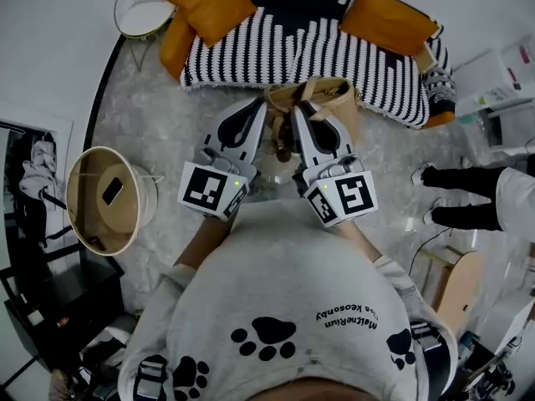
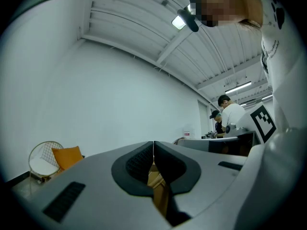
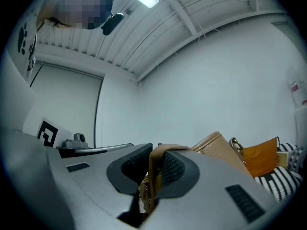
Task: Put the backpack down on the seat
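Observation:
A tan backpack (image 1: pixel 333 98) hangs above the floor in front of the black-and-white striped sofa seat (image 1: pixel 292 44). My left gripper (image 1: pixel 251 114) and right gripper (image 1: pixel 303 114) point at it side by side from the near side. In the left gripper view the left gripper (image 2: pixel 153 150) has its jaws pressed together, with a tan strap (image 2: pixel 157 183) pinched just below the tips. In the right gripper view the right gripper (image 3: pixel 156 159) is shut on a tan strap (image 3: pixel 153 171) that loops over its jaws. The bag's body (image 3: pixel 220 150) rises behind them.
Orange cushions (image 1: pixel 205 2) (image 1: pixel 389 19) lie on the sofa. A white wire chair (image 1: pixel 146 11) stands at its left end. A round wooden side table (image 1: pixel 104 199) is to my left. A person's legs (image 1: pixel 468 195) and a wooden stool (image 1: pixel 460 286) are to my right.

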Action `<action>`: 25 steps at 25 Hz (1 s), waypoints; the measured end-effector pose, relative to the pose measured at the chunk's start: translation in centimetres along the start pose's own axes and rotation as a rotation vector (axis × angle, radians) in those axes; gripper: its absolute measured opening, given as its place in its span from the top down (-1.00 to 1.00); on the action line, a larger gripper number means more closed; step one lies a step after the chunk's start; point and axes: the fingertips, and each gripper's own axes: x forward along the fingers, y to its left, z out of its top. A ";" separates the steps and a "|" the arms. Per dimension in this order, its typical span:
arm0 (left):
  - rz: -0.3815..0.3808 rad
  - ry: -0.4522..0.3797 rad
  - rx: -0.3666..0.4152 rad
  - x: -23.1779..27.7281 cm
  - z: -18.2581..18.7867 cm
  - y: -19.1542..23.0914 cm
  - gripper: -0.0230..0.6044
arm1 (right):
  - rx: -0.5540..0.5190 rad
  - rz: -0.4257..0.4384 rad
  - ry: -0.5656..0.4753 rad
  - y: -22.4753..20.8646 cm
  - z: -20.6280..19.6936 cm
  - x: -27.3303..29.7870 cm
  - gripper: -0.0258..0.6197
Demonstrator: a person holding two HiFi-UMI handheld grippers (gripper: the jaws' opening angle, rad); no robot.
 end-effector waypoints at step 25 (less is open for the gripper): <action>0.014 0.027 -0.046 9.2 -2.4 9.4 0.86 | 0.015 0.017 0.039 -7.3 -1.4 12.3 0.74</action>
